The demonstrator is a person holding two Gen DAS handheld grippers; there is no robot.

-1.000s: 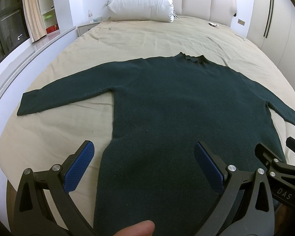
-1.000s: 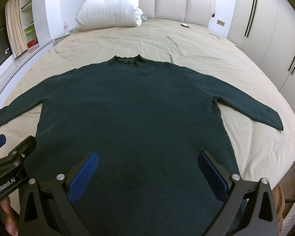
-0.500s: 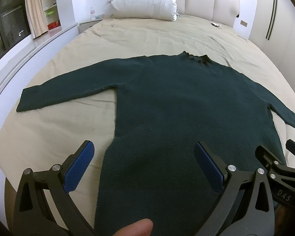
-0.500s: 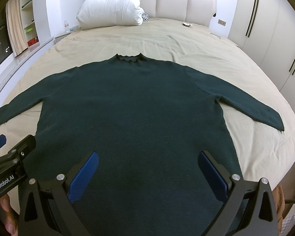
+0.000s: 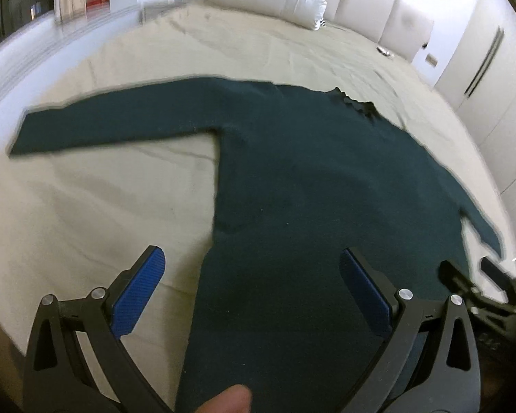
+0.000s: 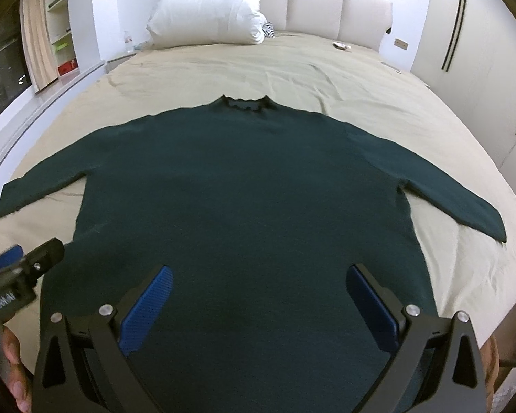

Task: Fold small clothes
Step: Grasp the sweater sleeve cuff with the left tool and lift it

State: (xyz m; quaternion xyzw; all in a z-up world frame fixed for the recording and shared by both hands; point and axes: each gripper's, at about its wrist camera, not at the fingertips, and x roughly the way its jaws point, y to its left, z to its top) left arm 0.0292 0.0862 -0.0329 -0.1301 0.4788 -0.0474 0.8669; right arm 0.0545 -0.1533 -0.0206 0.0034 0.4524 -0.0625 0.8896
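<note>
1. The left gripper (image 5: 251, 296) is nearest. Its blue fingers (image 5: 139, 294) are spread wide and hold nothing. They sit over the near left edge of the sweater.
2. The right gripper (image 6: 258, 304) is just as near. Its fingers (image 6: 371, 309) are wide apart too, with nothing between them. They hang over the bottom middle of the sweater.
3. The dark green sweater (image 6: 244, 199) lies flat on the bed (image 6: 326, 69). The bottom hem is close to both grippers and the neck (image 6: 246, 103) points far away. So the body runs from near to far.
4. The two sleeves stretch out sideways. The left sleeve (image 5: 113, 124) reaches far to the left, and the left gripper is the closer one to it. The right sleeve (image 6: 457, 199) reaches to the right, closer to the right gripper.
5. I think nothing is folded yet. A good first move would be bringing a sleeve in over the body.
6. Far away, a white pillow (image 6: 210, 13) leans at the head of the bed.
</note>
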